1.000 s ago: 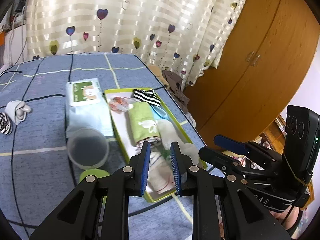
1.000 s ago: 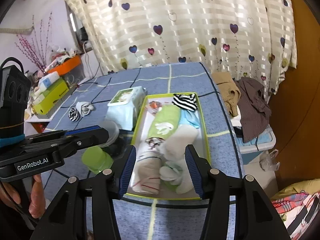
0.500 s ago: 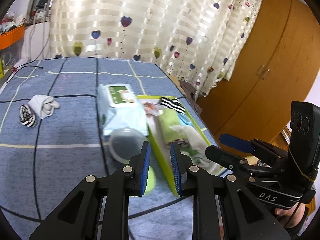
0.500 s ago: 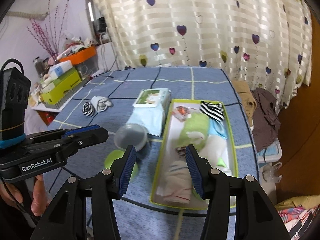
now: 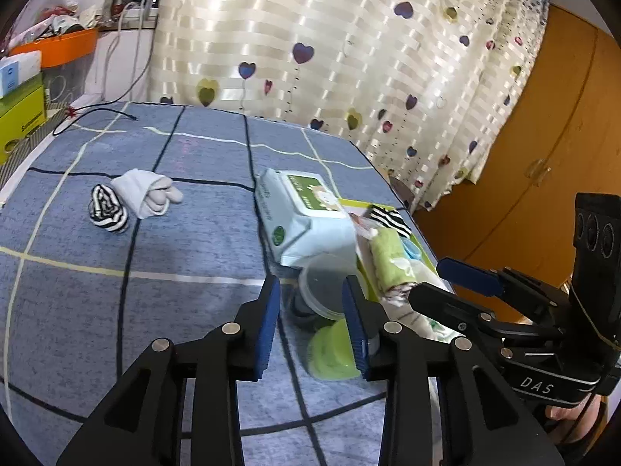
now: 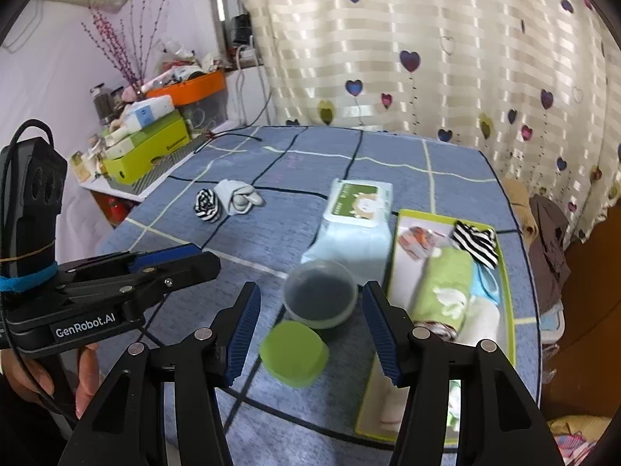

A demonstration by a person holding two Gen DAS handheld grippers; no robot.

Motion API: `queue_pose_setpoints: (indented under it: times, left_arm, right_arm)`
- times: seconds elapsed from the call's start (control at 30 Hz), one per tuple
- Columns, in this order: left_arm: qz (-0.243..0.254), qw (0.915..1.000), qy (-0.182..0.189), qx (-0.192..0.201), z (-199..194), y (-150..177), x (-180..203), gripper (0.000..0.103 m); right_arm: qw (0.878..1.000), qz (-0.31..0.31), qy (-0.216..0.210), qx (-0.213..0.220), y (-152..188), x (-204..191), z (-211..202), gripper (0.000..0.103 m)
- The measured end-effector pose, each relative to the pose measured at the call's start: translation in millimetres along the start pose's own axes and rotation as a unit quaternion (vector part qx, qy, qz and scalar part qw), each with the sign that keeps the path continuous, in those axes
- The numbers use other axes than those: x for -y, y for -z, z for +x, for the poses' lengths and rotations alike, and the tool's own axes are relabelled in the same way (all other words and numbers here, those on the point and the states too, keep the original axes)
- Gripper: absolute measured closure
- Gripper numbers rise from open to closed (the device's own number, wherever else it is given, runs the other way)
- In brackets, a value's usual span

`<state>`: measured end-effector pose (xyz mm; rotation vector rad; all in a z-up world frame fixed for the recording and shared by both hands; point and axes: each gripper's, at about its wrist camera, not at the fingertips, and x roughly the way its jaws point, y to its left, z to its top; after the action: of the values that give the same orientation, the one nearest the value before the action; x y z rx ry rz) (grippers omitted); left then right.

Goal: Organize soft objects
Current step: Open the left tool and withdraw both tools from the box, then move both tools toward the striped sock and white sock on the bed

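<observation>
Hovering above blue grid-patterned bed (image 5: pixel 186 256), left claw (image 5: pixel 312 316) has jaws just opened wider, nothing between pads. Right claw (image 6: pixel 310 324) gapes too, jaws parting further, empty. Striped sock roll (image 5: pixel 108 213) and grey-white sock bundle (image 5: pixel 149 194) lie touching, well ahead-left of both claws. Green tray (image 6: pixel 508 291) of rolled soft items sits ahead-right. Clear cup (image 6: pixel 320 293), green lid (image 6: pixel 293 353) just ahead of right claw; wipes pack (image 6: pixel 355 217) beyond.

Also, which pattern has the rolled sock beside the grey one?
Black-and-white stripes, clearest in the right wrist view.
</observation>
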<state>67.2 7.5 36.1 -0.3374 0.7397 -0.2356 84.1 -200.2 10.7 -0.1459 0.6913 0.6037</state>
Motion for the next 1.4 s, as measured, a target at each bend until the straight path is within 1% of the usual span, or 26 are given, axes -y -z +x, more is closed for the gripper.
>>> queue_pose_setpoints:
  times: [0.27,0.4,0.73,0.87,0.97,1.17,1.4]
  left_arm:
    - [-0.014,0.9999,-0.009,0.002,-1,-3,-19,0.067]
    - [-0.022,0.9996,-0.016,0.004,-2,-3,-28,0.062]
    - [-0.045,0.9985,-0.031,0.005,-2,-7,-60,0.062]
    - [-0.056,0.9978,-0.034,0.006,-3,-9,-76,0.062]
    - [-0.066,0.9968,-0.043,0.008,-5,-12,-92,0.062]
    - [-0.079,0.9943,-0.070,0.011,-7,-20,-120,0.062]
    - [-0.109,0.9906,-0.082,0.009,-2,-30,-156,0.062]
  right_arm:
    - [1.000,-0.019,-0.018,-0.008,-15,-15,20,0.048]
    - [0.999,-0.029,-0.028,-0.011,-22,-23,31,0.048]
    - [0.996,-0.063,-0.050,-0.028,-43,-47,60,0.048]
    - [0.995,-0.079,-0.058,-0.033,-55,-57,74,0.048]
    - [0.993,-0.088,-0.065,-0.039,-65,-64,86,0.048]
    - [0.990,-0.102,-0.084,-0.057,-85,-79,115,0.048]
    - [0.983,-0.133,-0.100,-0.079,-110,-98,149,0.048]
